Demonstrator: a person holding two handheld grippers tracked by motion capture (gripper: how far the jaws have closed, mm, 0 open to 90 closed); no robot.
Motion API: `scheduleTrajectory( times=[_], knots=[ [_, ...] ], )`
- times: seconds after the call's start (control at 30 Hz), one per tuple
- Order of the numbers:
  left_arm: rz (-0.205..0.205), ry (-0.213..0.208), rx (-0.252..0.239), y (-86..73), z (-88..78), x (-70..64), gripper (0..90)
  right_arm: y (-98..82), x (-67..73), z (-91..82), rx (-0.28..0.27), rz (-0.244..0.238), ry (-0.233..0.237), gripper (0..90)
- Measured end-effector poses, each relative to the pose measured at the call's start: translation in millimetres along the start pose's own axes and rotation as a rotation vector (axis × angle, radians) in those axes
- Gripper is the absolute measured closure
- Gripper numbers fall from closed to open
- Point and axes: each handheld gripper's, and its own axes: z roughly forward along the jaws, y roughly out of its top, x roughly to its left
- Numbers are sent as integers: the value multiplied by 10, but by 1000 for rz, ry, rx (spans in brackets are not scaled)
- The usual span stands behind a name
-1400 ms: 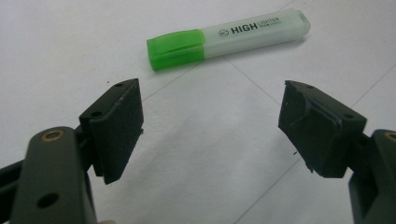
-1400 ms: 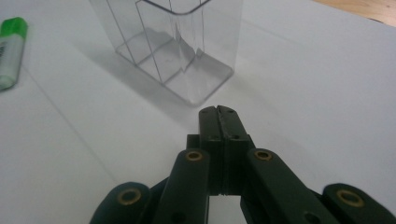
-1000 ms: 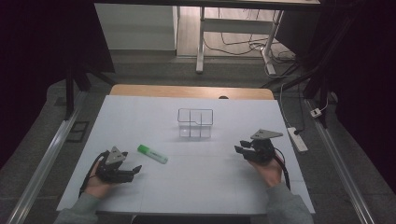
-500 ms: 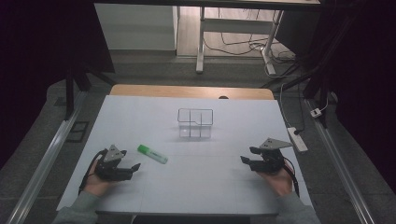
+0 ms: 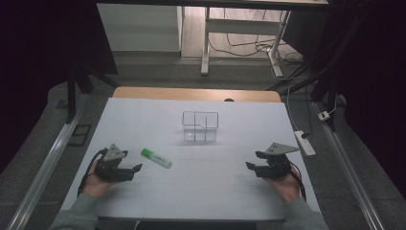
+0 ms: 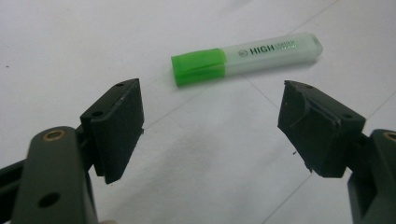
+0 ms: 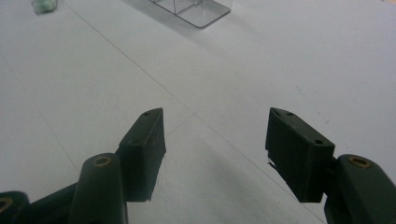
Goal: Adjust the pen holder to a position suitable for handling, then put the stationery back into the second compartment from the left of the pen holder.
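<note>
High view showed the right gripper (image 5: 254,161) lower on the table (image 5: 143,115) than a second before, nearer to the person; its jaws had just been opening and held nothing. I judge it was drawing back to rest. The left gripper (image 5: 132,168) stood wide open and empty, with the green highlighter (image 5: 156,158) lying just ahead of its jaws, not touching. Left gripper view showed the printed word "HIGH" on the highlighter (image 6: 247,58); right gripper view showed the clear divided box (image 7: 196,9) far ahead.
</note>
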Motion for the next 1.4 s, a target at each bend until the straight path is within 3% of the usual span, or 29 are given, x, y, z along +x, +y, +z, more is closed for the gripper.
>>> scheduleTrajectory(
  times=[0.3, 0.5, 0.77, 1.03, 1.17, 1.4],
  knots=[
    [-5, -11, 21, 196, 20, 100, 239, 17, 29, 2, 15, -22, -11, 371],
    [32, -5, 53, 274, 57, 107, 241, 22, 13, -24, -3, -11, -10, 370],
    [44, -4, 69, 355, 133, 161, 260, 19, 16, -19, 5, -16, -15, 370],
    [81, 2, 84, 462, 191, 234, 343, 11, 13, -2, 17, -10, -19, 365],
    [72, 1, 71, 523, 199, 267, 375, 16, 18, -9, 13, -11, -18, 364],
    [66, 0, 98, 565, 312, 325, 397, -6, 7, 15, 28, -6, -14, 363]
  ],
)
